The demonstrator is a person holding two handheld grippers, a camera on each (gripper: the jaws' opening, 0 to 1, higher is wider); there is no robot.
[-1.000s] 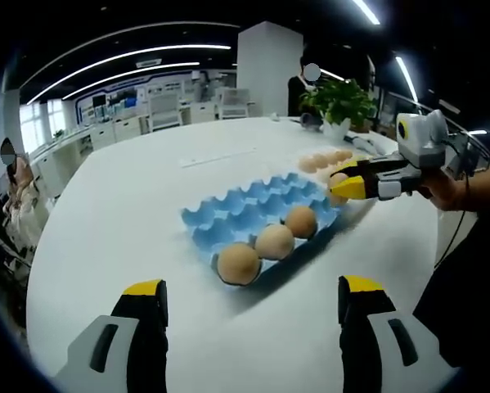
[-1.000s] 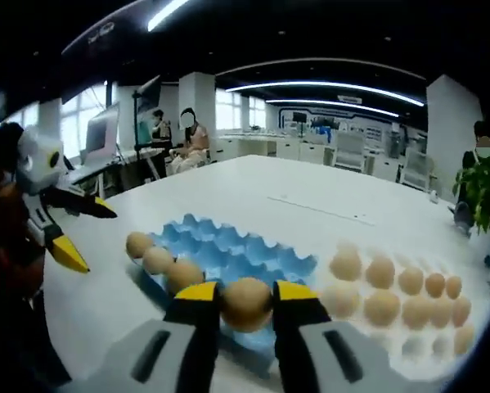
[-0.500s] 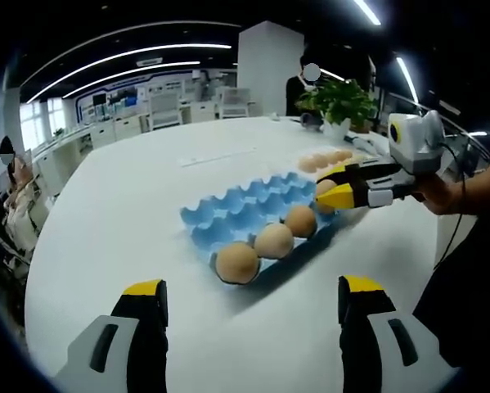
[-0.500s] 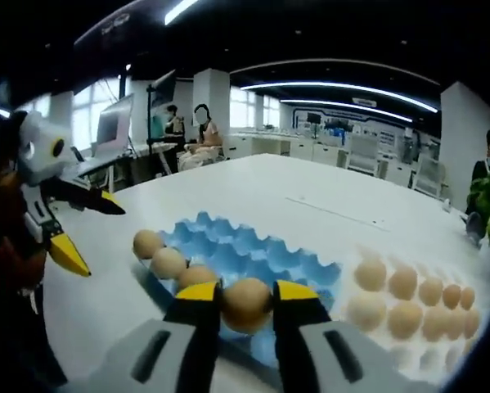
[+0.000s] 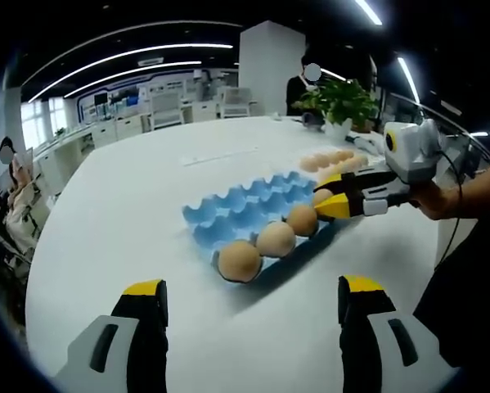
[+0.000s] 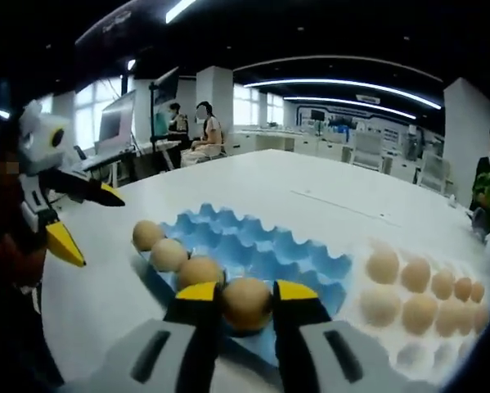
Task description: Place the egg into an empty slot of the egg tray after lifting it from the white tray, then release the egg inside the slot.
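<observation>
A blue egg tray [image 5: 249, 209] lies on the white table with three brown eggs [image 5: 275, 239] along its near row. My right gripper [image 6: 247, 293] is shut on a brown egg [image 6: 245, 304], low over the blue egg tray [image 6: 261, 246] next to the row of eggs [image 6: 169, 254]. In the left gripper view the right gripper [image 5: 333, 195] reaches in from the right with the egg [image 5: 322, 196] at the tray's near right end. My left gripper [image 5: 249, 299] is open, held back from the tray. The white tray [image 6: 424, 315] holds several eggs at the right.
A potted plant [image 5: 340, 102] stands at the table's far side behind the white tray [image 5: 330, 158]. People sit at desks in the background. The person's arm [image 5: 465, 192] comes in from the right. The left gripper [image 6: 52, 205] shows at the left of the right gripper view.
My right gripper has carried the egg from near the white tray over to the blue tray and lowered it beside the third egg. The left gripper has stayed still.
</observation>
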